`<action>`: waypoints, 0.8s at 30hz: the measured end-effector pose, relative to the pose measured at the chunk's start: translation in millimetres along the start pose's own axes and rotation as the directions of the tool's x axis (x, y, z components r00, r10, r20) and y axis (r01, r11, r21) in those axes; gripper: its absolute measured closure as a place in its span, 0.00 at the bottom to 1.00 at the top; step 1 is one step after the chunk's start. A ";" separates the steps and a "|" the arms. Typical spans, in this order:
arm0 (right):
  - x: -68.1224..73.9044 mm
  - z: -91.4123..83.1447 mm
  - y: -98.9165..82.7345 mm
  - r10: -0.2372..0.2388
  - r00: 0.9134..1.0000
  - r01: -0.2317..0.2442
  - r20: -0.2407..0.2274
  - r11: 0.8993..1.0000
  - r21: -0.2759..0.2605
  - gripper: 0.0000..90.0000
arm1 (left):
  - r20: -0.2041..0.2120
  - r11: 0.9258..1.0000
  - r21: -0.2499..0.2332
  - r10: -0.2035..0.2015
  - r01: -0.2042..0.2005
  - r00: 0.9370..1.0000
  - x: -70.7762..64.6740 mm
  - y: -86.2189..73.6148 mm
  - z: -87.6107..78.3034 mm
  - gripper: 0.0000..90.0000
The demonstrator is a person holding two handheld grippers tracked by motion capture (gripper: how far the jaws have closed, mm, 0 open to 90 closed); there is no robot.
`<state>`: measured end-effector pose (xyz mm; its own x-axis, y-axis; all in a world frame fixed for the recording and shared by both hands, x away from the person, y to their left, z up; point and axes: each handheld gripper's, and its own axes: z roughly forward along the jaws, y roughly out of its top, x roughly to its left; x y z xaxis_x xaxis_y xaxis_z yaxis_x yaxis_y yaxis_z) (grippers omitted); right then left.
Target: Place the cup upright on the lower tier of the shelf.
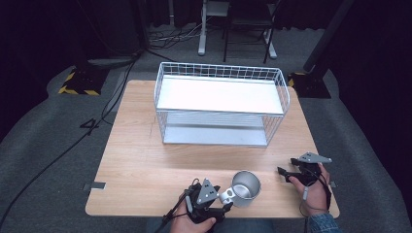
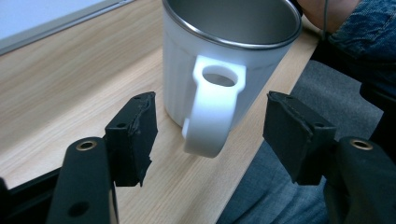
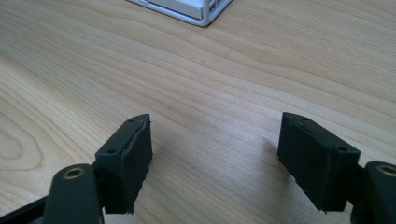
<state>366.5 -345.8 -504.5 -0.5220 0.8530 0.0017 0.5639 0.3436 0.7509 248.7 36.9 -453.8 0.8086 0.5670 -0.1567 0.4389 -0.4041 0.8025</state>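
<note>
A white mug (image 1: 245, 188) with a metal rim stands upright near the table's front edge, its handle (image 2: 212, 109) turned toward my left gripper (image 1: 224, 201). In the left gripper view the left gripper (image 2: 210, 128) is open, its two black jaws on either side of the handle without touching it. My right gripper (image 1: 287, 167) rests at the front right of the table, held by a hand. The right gripper (image 3: 215, 158) is open over bare wood with nothing between its jaws.
A white wire basket (image 1: 221, 73) with two shelves stands at the back middle of the wooden table (image 1: 141, 165). Its corner (image 3: 201, 14) shows in the right gripper view. Cables and stand legs lie on the grey floor beyond the table.
</note>
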 end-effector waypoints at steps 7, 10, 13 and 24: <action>0.0 0.0 0.0 0.000 1.000 0.000 0.000 1.000 0.000 0.29 | 0.010 1.000 -0.010 0.008 -0.008 1.000 0.0 -0.1 4.5 0.57; 0.0 0.0 0.0 0.000 1.000 0.000 0.000 1.000 0.000 0.29 | -0.001 1.000 -0.004 0.020 -0.020 1.000 0.3 -0.1 5.9 0.62; 0.0 0.0 0.0 0.000 1.000 0.000 0.000 1.000 0.000 0.29 | -0.006 1.000 -0.001 0.025 -0.025 1.000 0.7 -0.3 7.1 0.68; 0.0 0.0 0.0 0.000 1.000 0.000 0.000 1.000 0.000 0.29 | -0.016 0.998 -0.004 0.069 -0.069 0.998 -2.0 -0.9 9.0 0.77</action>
<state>366.5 -345.8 -504.5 -0.5218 0.8531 0.0014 0.5640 0.3437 0.7509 250.2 29.7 -459.4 0.8303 0.5496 -0.0918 0.3806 -0.4390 0.8139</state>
